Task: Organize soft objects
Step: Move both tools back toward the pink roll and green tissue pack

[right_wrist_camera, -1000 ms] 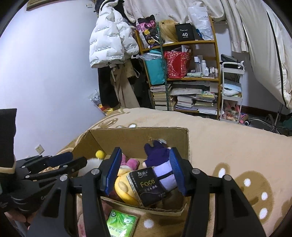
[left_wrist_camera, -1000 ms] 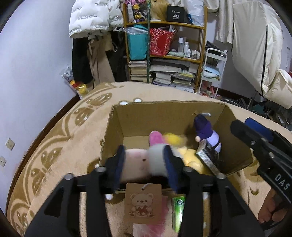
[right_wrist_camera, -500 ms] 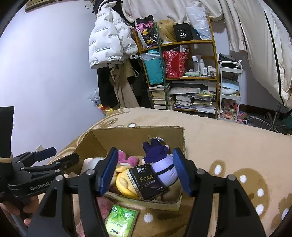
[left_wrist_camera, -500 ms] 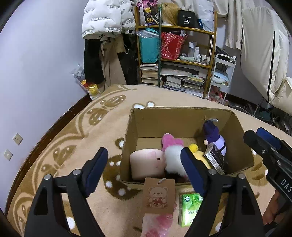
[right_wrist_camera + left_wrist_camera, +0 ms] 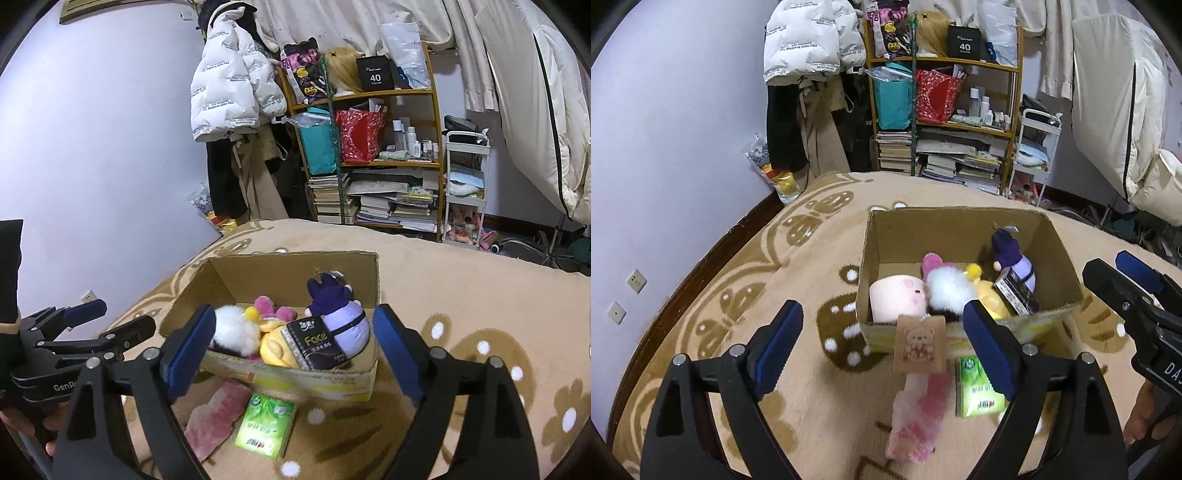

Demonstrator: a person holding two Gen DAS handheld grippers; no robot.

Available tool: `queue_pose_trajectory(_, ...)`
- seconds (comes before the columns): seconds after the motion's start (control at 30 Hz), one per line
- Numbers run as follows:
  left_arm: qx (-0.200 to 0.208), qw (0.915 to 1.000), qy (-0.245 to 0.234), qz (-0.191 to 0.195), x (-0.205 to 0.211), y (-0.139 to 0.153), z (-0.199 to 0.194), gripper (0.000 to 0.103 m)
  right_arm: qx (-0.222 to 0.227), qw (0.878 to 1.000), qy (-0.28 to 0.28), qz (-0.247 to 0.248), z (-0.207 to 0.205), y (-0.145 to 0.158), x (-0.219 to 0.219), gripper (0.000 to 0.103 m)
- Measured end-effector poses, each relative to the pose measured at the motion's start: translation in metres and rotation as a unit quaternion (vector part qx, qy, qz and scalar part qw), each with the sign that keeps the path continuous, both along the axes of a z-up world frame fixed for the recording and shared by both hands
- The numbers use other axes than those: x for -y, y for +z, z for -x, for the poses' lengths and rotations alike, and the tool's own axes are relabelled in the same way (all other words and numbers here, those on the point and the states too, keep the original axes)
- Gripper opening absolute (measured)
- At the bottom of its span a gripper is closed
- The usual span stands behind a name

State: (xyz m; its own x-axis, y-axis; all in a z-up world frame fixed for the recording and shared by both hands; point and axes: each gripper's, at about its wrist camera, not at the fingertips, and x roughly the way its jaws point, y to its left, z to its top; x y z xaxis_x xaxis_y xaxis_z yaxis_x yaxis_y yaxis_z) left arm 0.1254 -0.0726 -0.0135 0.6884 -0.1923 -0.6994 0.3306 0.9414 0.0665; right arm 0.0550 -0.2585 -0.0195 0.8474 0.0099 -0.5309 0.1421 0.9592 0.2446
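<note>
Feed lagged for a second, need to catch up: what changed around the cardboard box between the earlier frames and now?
Both grippers let go and backed away. The left gripper released the pink plush, the right gripper the black tissue pack; both sets of jaws have just been opening and now hold nothing. Both items rest in the cardboard box. The green tissue pack and pink cloth stayed on the rug.

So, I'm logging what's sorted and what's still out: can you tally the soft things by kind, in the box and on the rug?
Plush toys in the cardboard box: 4: pink, white fluffy, yellow, purple
Tissue packs: 2: black in the box, green on the rug
Pink cloth item on the rug: 1
Total: 7
</note>
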Motion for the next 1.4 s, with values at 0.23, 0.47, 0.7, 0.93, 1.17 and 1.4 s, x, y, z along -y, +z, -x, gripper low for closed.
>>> queue_pose_trajectory(0.23,0.003,1.0000,-0.002,-0.003,-0.007,0.010,0.017,0.096,-0.002,1.000,0.006,0.014,0.016,0.007,-0.017,0.103)
queue_pose_trajectory(0.47,-0.013,0.9999,0.006,-0.004,-0.020,0.008,0.031,0.100,-0.011,1.000,0.014,0.018,0.023,0.007,-0.029,0.103)
queue_pose_trajectory(0.7,-0.031,0.9993,0.004,-0.021,-0.025,-0.006,0.034,0.101,-0.026,0.999,0.018,0.020,0.024,-0.002,-0.035,0.103)
queue_pose_trajectory(0.93,-0.055,0.9977,0.002,-0.038,-0.021,-0.025,0.024,0.101,-0.047,0.999,0.016,0.019,0.021,-0.019,-0.034,0.103)
queue_pose_trajectory(1.17,-0.080,0.9961,-0.009,-0.036,-0.020,-0.047,0.014,0.101,-0.068,0.997,0.015,0.019,0.013,-0.039,-0.031,0.103)
queue_pose_trajectory(1.4,-0.107,0.9940,-0.006,-0.021,-0.020,-0.061,0.002,0.101,-0.100,0.994,0.023,0.032,0.004,-0.064,-0.036,0.103)
